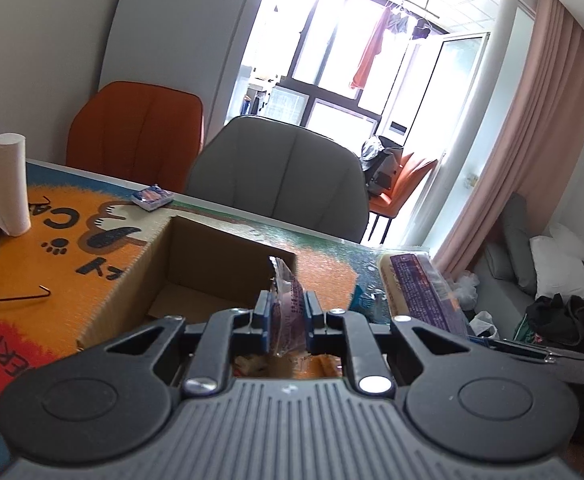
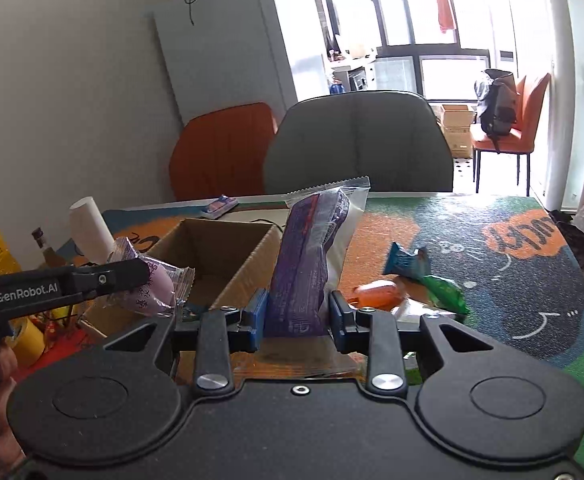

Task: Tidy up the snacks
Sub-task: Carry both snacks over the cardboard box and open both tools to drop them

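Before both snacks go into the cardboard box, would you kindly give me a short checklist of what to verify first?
1. Left tool shut on the small purple snack packet: ok.
2. Right tool shut on the long purple snack pack: ok.
3. Cardboard box open at the top: ok.
4. Room inside the box for the long pack: cannot tell.
5. Left tool already near the box: ok.
6. Teal packet, orange snack and green packet still on the table mat: not ok.

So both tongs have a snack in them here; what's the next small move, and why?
Probably carry both over the cardboard box and let go. The left tongs pinch a small purple packet near the box's edge, the right tongs clamp a long purple pack beside it, and the box is open with room inside.
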A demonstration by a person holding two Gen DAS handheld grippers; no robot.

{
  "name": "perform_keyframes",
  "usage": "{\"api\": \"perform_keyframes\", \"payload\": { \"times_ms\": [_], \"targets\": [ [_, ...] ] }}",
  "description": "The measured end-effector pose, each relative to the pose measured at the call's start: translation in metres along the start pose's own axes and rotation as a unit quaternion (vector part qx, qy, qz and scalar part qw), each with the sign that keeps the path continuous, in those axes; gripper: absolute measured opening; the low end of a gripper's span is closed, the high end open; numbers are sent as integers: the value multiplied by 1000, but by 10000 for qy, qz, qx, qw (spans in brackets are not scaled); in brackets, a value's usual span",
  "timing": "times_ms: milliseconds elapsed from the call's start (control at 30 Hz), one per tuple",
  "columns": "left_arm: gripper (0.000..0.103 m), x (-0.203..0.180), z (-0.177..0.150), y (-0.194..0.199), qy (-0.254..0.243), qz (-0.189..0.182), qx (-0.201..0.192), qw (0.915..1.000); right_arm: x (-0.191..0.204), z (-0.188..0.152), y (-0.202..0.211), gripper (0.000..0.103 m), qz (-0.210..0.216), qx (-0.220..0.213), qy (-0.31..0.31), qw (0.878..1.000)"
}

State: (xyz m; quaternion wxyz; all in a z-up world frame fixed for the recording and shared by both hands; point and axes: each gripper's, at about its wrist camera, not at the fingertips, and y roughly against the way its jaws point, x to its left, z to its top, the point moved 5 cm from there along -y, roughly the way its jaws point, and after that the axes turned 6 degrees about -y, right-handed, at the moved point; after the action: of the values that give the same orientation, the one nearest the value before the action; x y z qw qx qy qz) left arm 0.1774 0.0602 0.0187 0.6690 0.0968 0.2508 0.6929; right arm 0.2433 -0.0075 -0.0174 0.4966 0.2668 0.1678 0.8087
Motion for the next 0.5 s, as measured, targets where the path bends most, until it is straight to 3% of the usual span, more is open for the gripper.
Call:
{"api": "perform_keyframes", "payload": {
  "times_ms": [500],
  "targets": [
    [15, 51, 1, -37, 40, 286, 578, 9979, 62, 9, -45, 31, 328, 274, 329, 9985]
  ]
}}
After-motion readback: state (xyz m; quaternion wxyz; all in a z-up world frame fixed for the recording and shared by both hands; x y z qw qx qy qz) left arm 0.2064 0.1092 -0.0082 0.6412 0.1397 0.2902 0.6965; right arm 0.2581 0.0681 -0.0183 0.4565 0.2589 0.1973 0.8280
